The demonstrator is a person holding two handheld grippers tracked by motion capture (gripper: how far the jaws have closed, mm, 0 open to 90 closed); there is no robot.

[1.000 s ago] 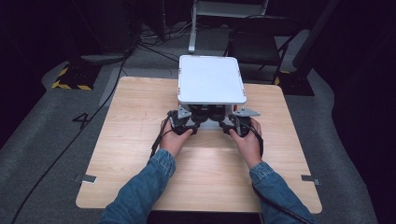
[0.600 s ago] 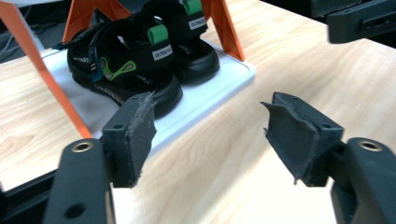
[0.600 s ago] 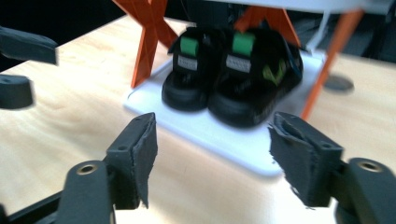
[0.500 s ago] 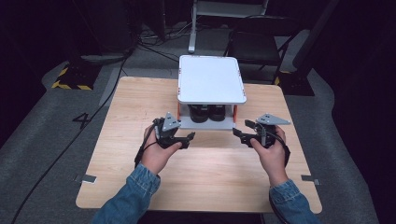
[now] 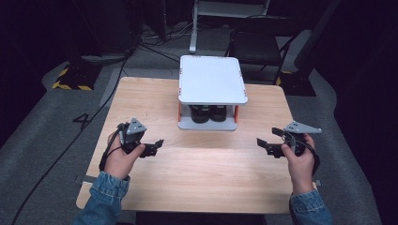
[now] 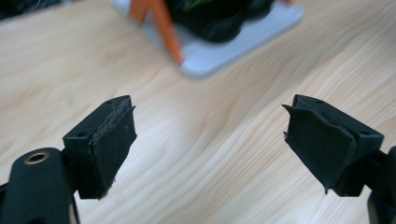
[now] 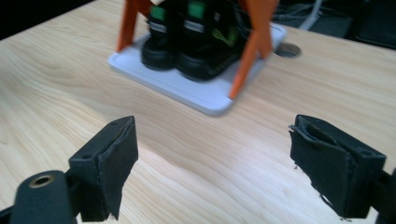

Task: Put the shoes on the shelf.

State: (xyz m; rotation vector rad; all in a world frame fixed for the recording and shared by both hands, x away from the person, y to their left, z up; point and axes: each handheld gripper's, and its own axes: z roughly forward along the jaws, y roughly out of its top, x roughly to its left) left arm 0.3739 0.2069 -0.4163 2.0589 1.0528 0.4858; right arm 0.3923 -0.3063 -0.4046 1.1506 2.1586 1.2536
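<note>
Wooden counter point(image 5: 197, 178), light grain. Two-tier white rack point(image 5: 212, 79) on orange posts, centre rear. Pair of black shoes point(image 7: 191, 39) on lower tier, green tabs (lettering too blurred to read). Left claw point(image 5: 157, 143) and right claw point(image 5: 261, 142) both spread wide, empty, low over counter, well apart from rack on either side. Step judged: a pause between grasps. Next move likely an approach toward shoes under upper tier.
</note>
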